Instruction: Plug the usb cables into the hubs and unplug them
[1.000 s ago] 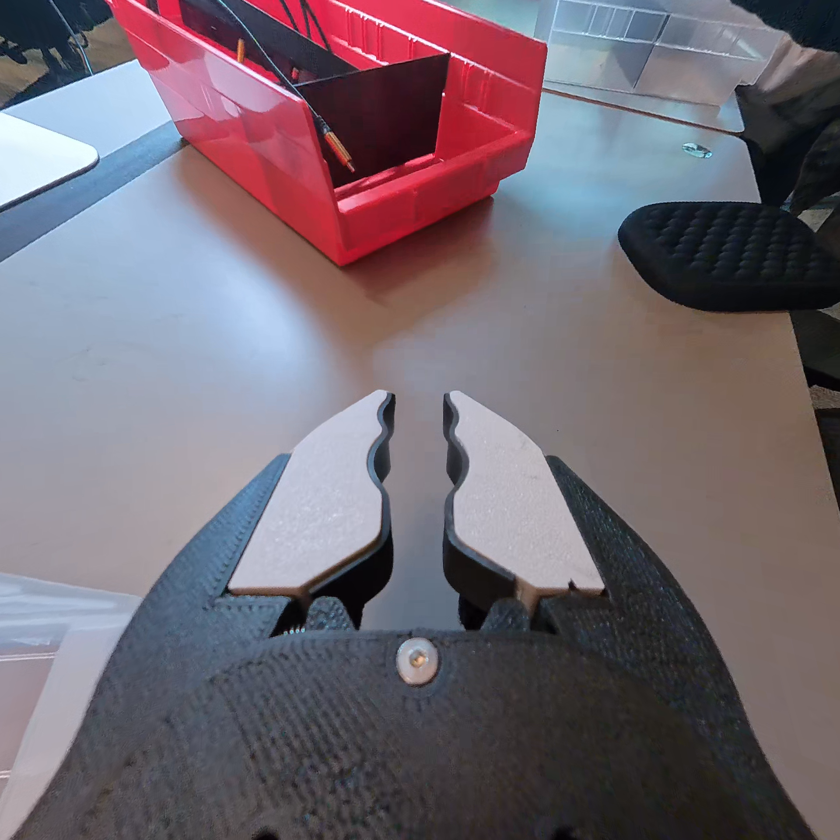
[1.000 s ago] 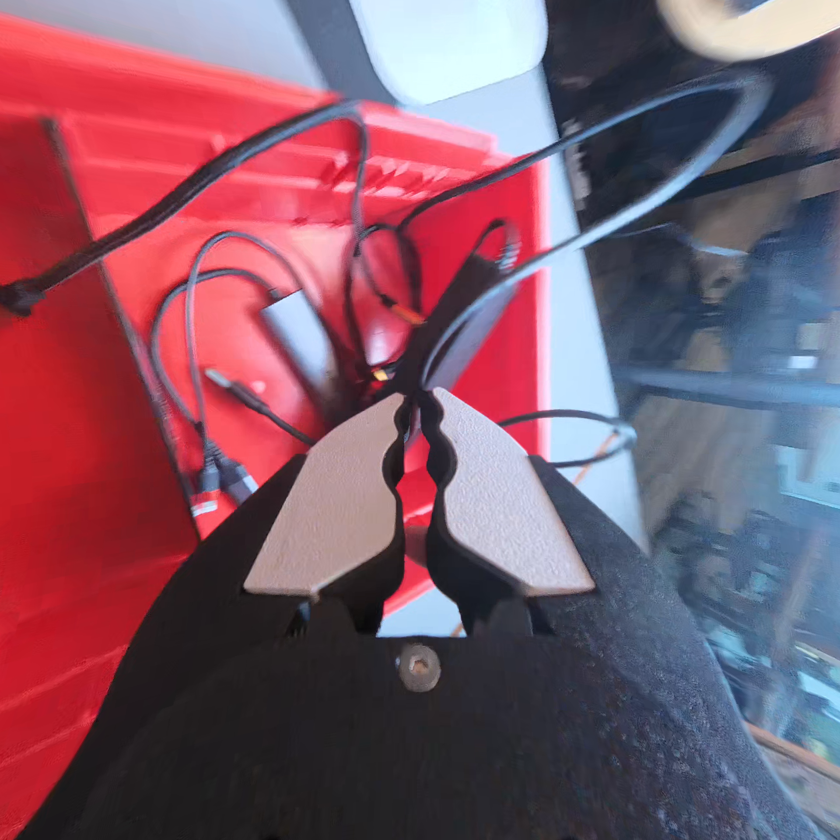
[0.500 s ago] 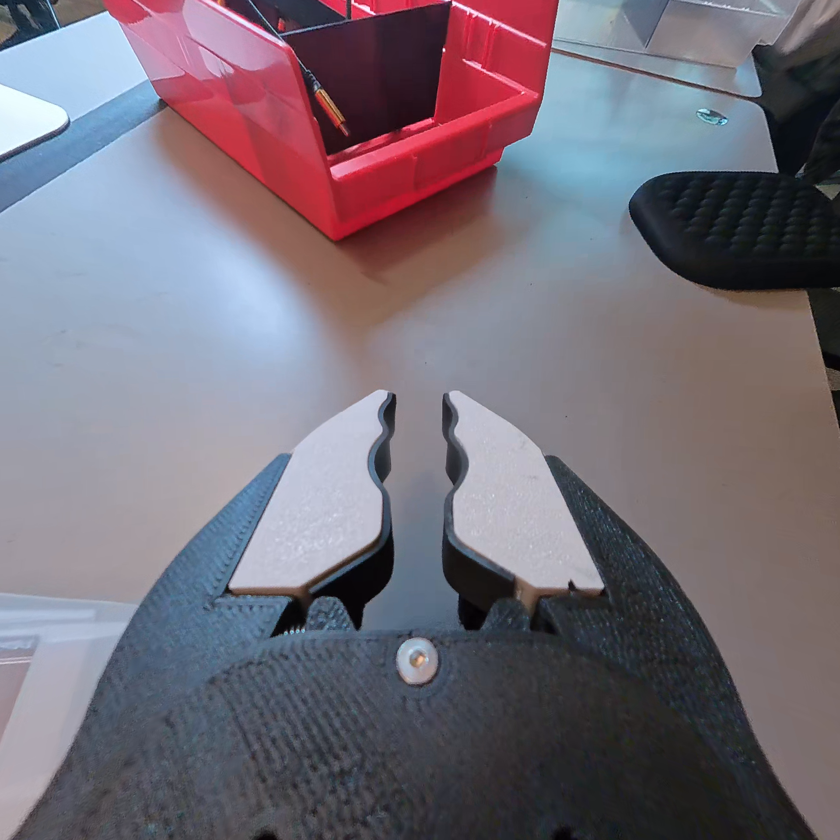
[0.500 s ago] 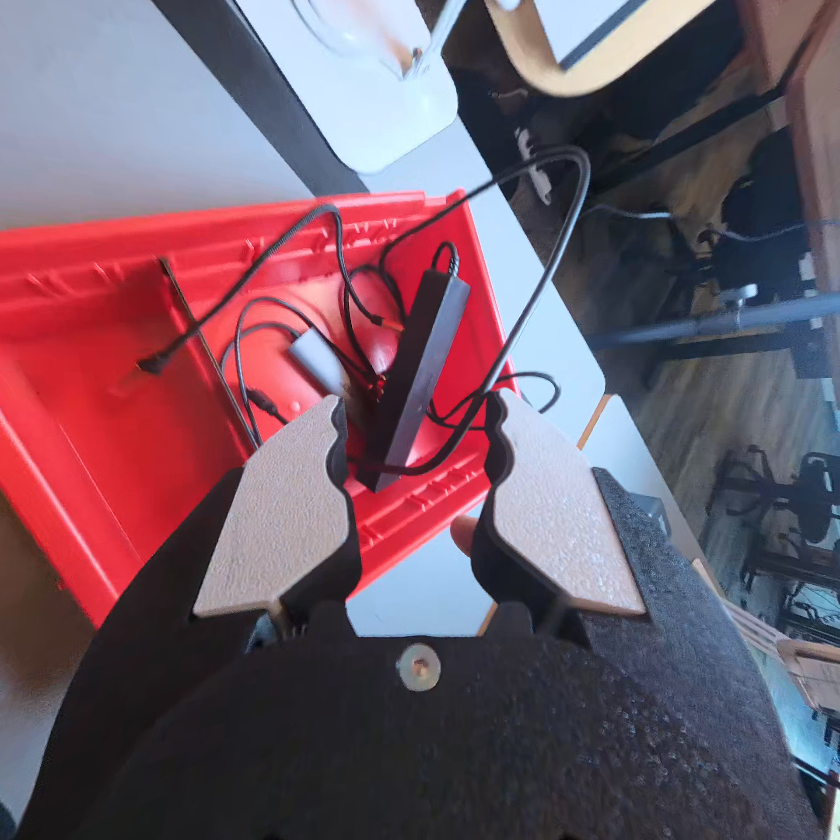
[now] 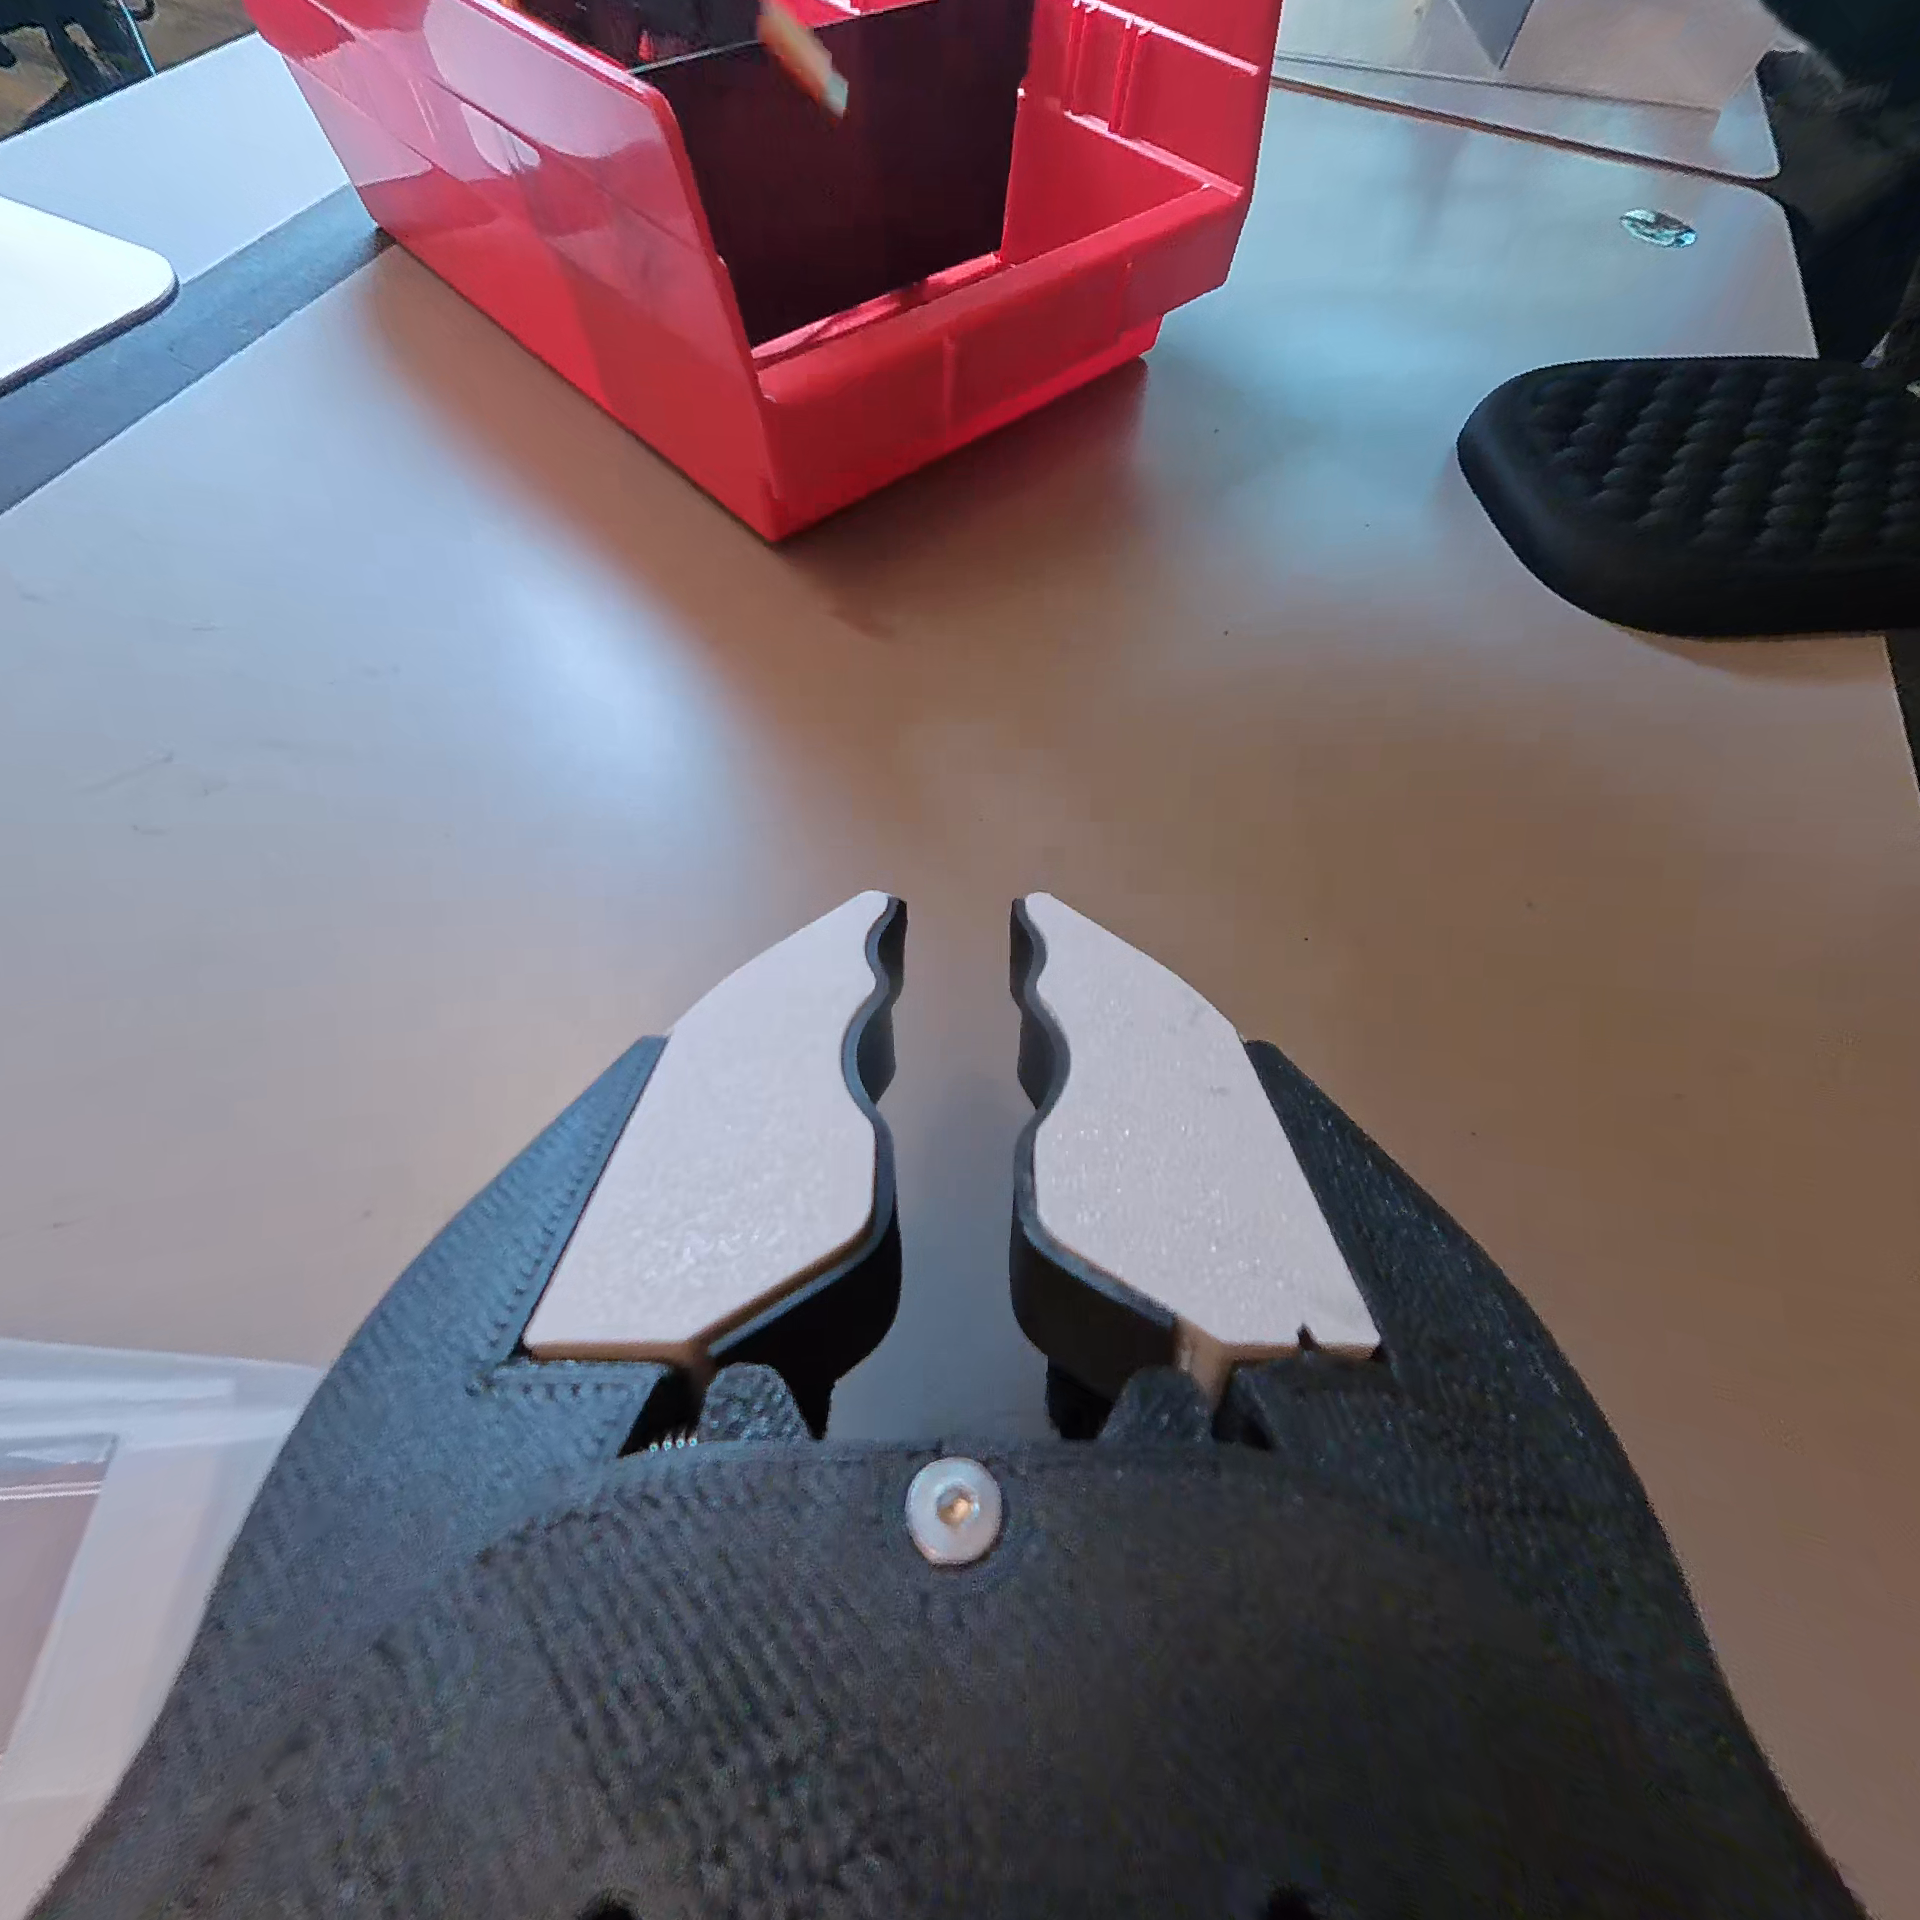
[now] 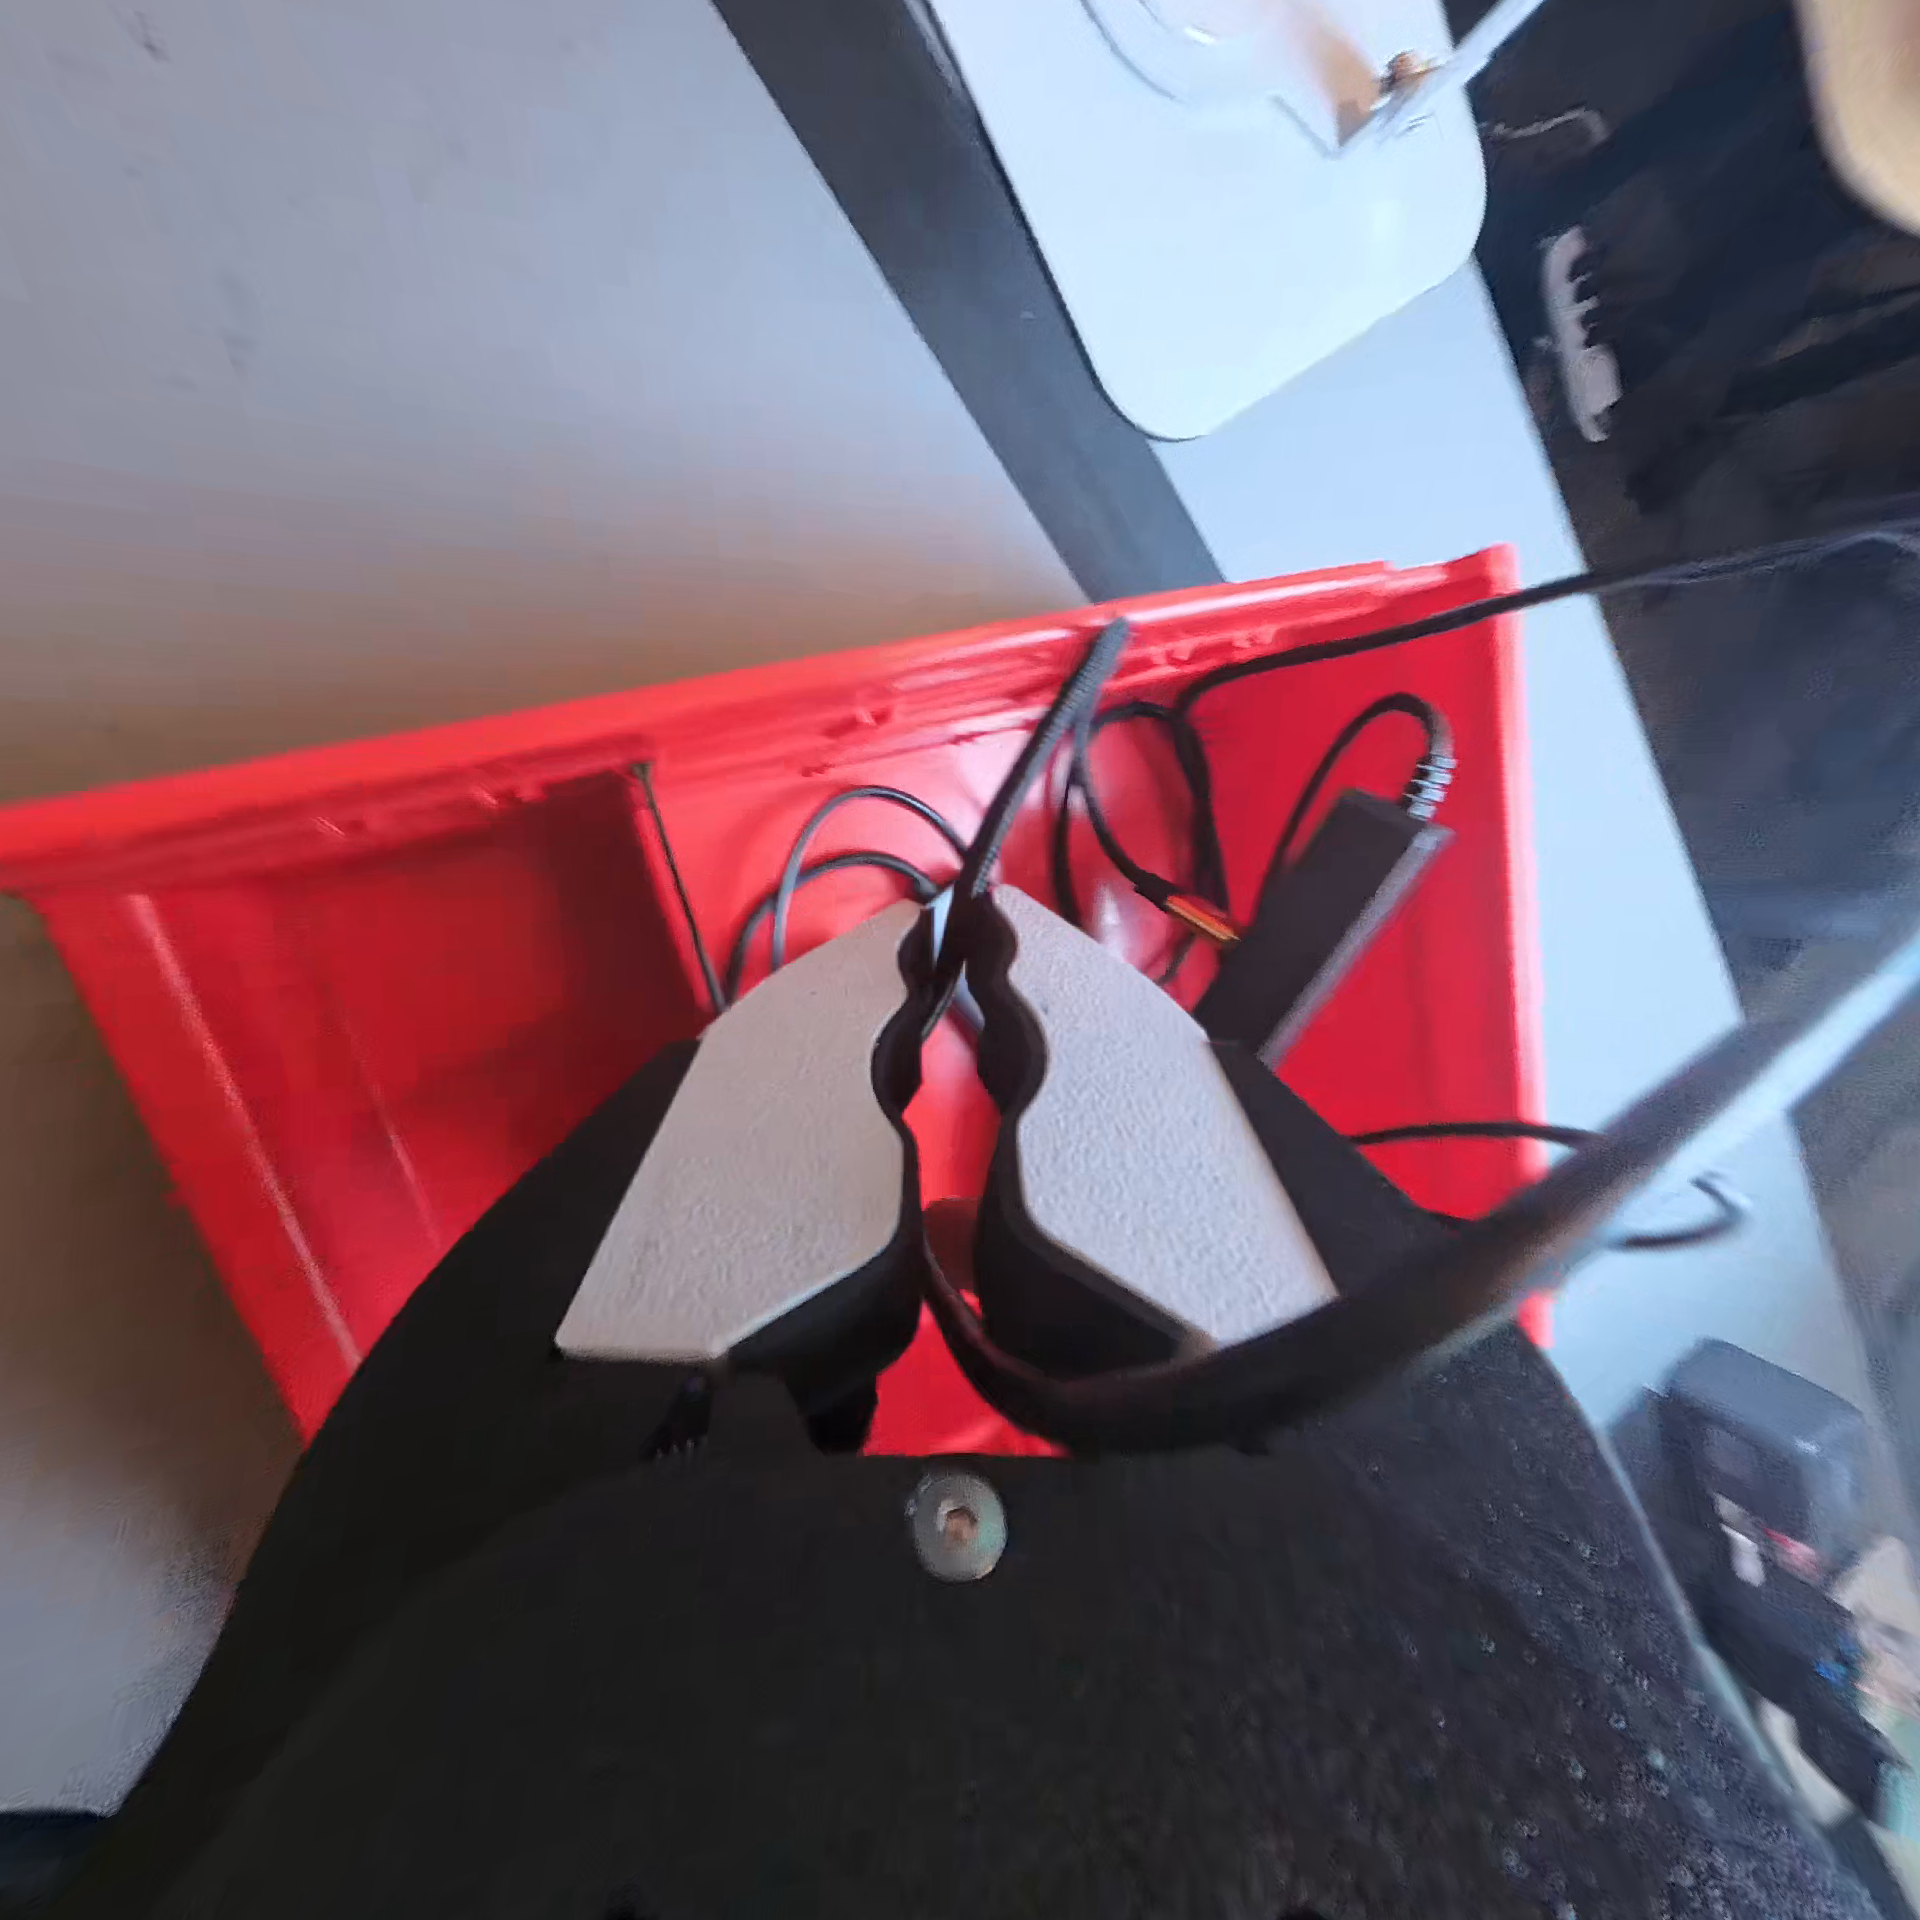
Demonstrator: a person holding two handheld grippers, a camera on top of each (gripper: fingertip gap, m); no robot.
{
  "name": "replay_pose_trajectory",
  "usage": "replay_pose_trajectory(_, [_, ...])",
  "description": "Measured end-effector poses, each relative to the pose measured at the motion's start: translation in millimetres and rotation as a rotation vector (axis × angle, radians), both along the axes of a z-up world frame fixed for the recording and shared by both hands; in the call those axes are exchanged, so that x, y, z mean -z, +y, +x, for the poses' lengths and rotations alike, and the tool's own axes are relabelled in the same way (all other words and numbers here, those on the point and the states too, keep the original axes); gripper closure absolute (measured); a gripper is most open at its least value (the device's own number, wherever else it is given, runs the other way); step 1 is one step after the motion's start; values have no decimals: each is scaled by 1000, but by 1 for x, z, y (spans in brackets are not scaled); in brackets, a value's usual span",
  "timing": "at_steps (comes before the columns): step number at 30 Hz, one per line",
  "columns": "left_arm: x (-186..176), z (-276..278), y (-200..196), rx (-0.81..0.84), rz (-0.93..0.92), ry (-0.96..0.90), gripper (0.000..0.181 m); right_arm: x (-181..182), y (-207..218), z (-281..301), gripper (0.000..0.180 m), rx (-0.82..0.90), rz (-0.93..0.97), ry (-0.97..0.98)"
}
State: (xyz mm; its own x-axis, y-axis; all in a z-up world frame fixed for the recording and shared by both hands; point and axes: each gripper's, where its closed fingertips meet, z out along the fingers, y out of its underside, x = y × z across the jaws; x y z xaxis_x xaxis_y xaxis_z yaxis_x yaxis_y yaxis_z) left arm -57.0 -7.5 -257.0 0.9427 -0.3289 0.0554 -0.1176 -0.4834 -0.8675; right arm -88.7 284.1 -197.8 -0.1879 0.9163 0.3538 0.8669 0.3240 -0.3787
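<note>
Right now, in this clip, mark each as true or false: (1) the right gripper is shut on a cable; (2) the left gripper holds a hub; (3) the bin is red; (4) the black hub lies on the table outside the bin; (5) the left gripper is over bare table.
1. True: the right gripper is shut on a black cable.
2. False: the left gripper is slightly open and holds nothing.
3. True: the bin is red.
4. False: the black hub lies inside the bin, among cables.
5. True: only bare table lies under its fingertips.
</note>
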Motion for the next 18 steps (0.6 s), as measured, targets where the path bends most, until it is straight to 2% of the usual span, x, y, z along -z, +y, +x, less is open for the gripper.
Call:
replay_pose_trajectory(5, [5,2,1,15,-17,0,162,-45,58,14,175,-32,315,6])
replay_pose_trajectory(10, [8,1,0,11,-28,18,162,18,41,29,172,-175,176,-159])
replay_pose_trajectory(13, [11,1,0,8,-37,16,162,37,28,41,127,-187,89,-244])
replay_pose_trajectory(16, [15,0,0,7,-49,20,162,15,21,49,102,-165,-14,-185])
replay_pose_trajectory(18, [14,1,0,9,-46,23,162,-9,19,56,95,-144,-76,-115])
